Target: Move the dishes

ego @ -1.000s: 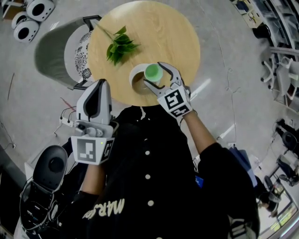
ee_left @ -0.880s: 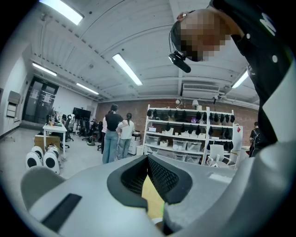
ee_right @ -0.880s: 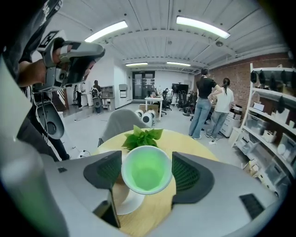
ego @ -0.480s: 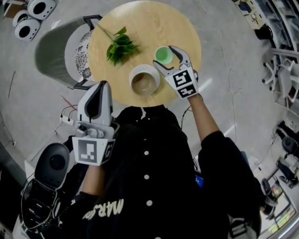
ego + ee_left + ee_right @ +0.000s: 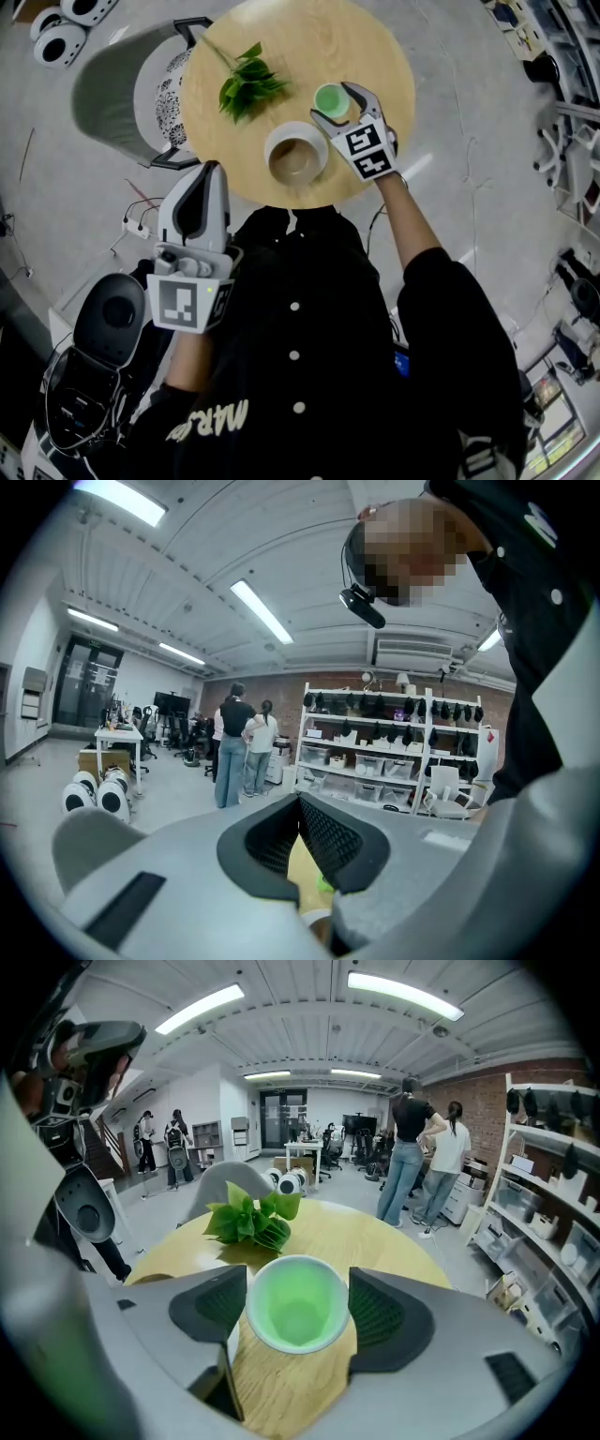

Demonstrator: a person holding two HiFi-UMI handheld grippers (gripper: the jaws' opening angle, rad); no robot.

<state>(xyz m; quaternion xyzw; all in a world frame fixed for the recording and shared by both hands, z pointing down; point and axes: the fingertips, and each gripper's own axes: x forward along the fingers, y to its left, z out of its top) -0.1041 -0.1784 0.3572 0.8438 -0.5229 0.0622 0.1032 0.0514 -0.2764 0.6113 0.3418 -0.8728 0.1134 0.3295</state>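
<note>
Right gripper [image 5: 332,101] clamps the green cup [image 5: 296,1314] beside the bowl [image 5: 294,155]. Left gripper [image 5: 206,171] idles, jaws together, empty; the move looks unfinished.

A small pale-green cup [image 5: 296,1314] with a whitish rim is upright and empty, held between the jaws of my right gripper [image 5: 334,101] at the right side of the round wooden table [image 5: 291,37]; just beside it, nearer me, a wider white bowl [image 5: 296,157] sits upright, brownish inside.
</note>
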